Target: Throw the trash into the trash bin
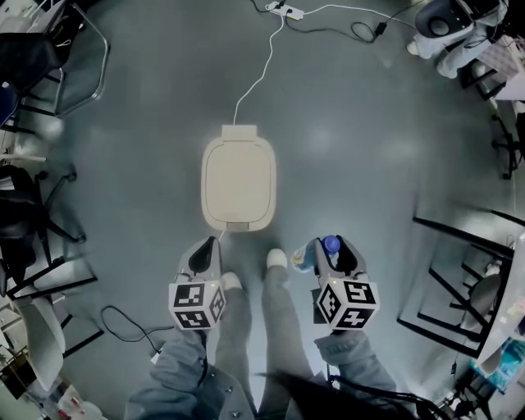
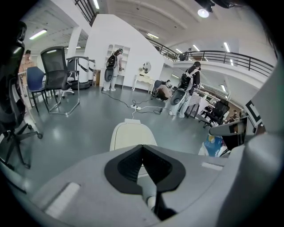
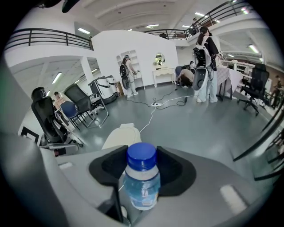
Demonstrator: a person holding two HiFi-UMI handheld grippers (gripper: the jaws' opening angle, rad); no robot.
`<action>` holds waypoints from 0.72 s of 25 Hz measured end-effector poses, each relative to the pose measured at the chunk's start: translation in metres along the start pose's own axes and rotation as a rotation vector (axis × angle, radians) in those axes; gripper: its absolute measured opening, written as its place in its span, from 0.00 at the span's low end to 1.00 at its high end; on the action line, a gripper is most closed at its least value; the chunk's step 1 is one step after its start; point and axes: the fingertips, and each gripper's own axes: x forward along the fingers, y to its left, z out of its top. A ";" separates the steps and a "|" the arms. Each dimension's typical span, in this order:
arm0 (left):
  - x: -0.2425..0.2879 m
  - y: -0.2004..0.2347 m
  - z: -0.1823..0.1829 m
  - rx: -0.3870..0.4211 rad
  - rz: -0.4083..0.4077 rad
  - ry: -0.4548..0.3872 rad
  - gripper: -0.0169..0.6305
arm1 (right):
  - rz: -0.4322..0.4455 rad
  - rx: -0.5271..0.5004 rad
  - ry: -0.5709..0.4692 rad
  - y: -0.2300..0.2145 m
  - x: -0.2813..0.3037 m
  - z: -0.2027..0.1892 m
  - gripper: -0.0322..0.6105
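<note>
The cream trash bin [image 1: 238, 180] stands on the grey floor with its lid down, just ahead of both grippers. It also shows in the left gripper view [image 2: 132, 134] and the right gripper view [image 3: 120, 135]. My right gripper [image 1: 331, 248] [image 3: 142, 155] is shut on a clear plastic bottle [image 3: 142, 188] with a blue cap [image 1: 330, 244], to the right of the bin's near end. My left gripper [image 1: 208, 244] [image 2: 142, 148] is shut with nothing in it, its tips close to the bin's front edge. The left gripper view catches the bottle [image 2: 214, 144] at its right.
My shoes [image 1: 277, 259] stand between the grippers, just short of the bin. A white cable runs from the bin's back to a power strip [image 1: 284, 10]. Office chairs [image 1: 33, 205] line the left side and black frames [image 1: 459, 279] the right. Several people stand far off.
</note>
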 end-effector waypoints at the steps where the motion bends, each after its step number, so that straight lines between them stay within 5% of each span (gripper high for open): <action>1: 0.004 0.000 -0.003 -0.001 0.001 0.006 0.04 | 0.004 0.000 -0.003 -0.001 0.003 0.002 0.37; 18: 0.089 -0.006 -0.069 -0.001 0.013 0.110 0.04 | -0.003 0.005 0.037 -0.037 0.029 -0.016 0.37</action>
